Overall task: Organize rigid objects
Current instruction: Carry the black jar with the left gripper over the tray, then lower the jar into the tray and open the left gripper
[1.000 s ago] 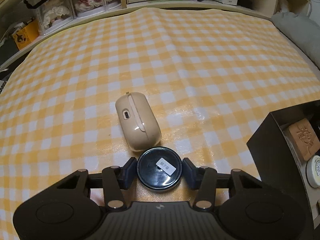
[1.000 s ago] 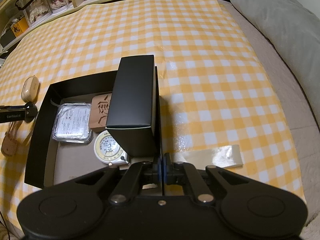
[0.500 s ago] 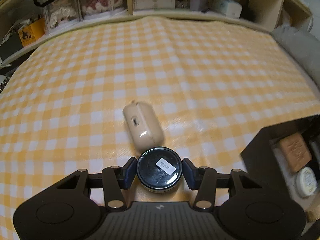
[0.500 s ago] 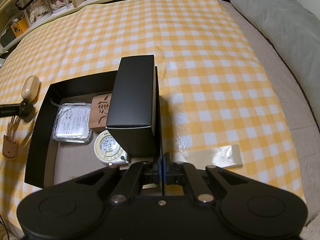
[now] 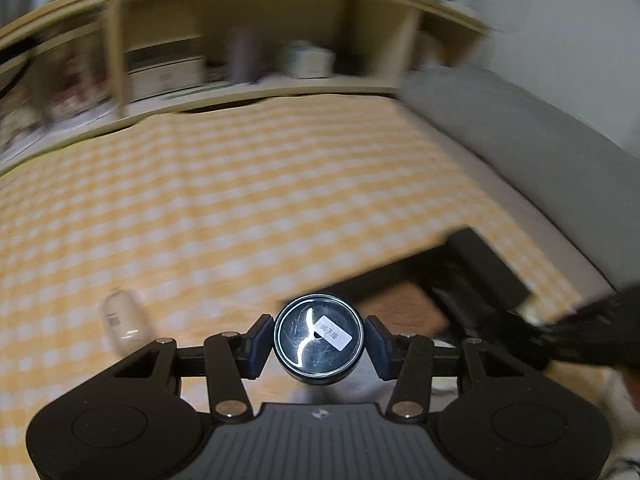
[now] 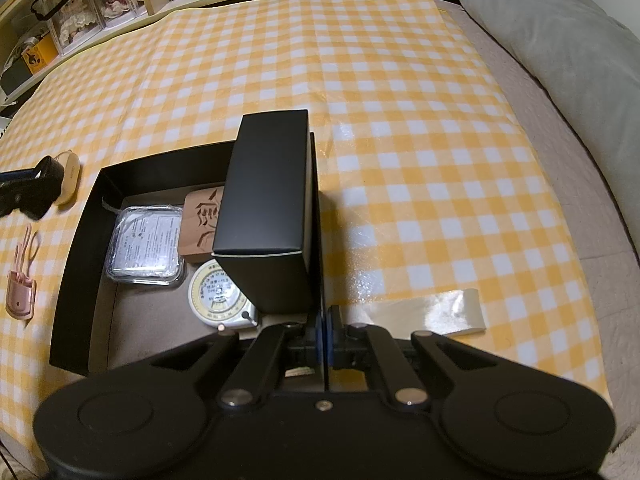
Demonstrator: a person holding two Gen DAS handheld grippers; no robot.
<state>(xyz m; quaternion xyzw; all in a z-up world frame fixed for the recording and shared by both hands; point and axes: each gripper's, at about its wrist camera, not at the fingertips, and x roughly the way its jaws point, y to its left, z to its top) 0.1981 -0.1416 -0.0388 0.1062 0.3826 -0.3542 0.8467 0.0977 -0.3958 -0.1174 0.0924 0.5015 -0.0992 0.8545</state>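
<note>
The round black tin (image 5: pixel 319 339) sits squarely between the fingers of the left hand-held gripper (image 5: pixel 319 342), pinched on both sides by the blue-edged pads (image 5: pixel 256 346) and held up above the yellow checked cloth (image 5: pixel 240 208). Its glossy lid carries a small white sticker with print too small to read. The left wrist view is smeared with blur; behind the tin a dark open box (image 5: pixel 472 280) shows to the right, and a pale beige case (image 5: pixel 122 320) lies on the cloth to the left.

From the right wrist view, the right hand-held gripper (image 6: pixel 325 336) is pressed together on the thin right-hand wall of the black tray (image 6: pixel 80 272). Inside the tray lie a clear plastic case (image 6: pixel 146 246) with a printed sheet, a carved wooden block (image 6: pixel 204 220), a round dial gauge (image 6: pixel 218 298) with fine scale markings I cannot read, and an upright black carton (image 6: pixel 268 200) against the gripped wall. At the far left the left hand-held gripper is in sight just outside the tray, beside the beige case (image 6: pixel 70 178). A pink holder (image 6: pixel 20 296) lies on the cloth, well apart. A strip of clear tape (image 6: pixel 432 310) lies to the right.
</note>
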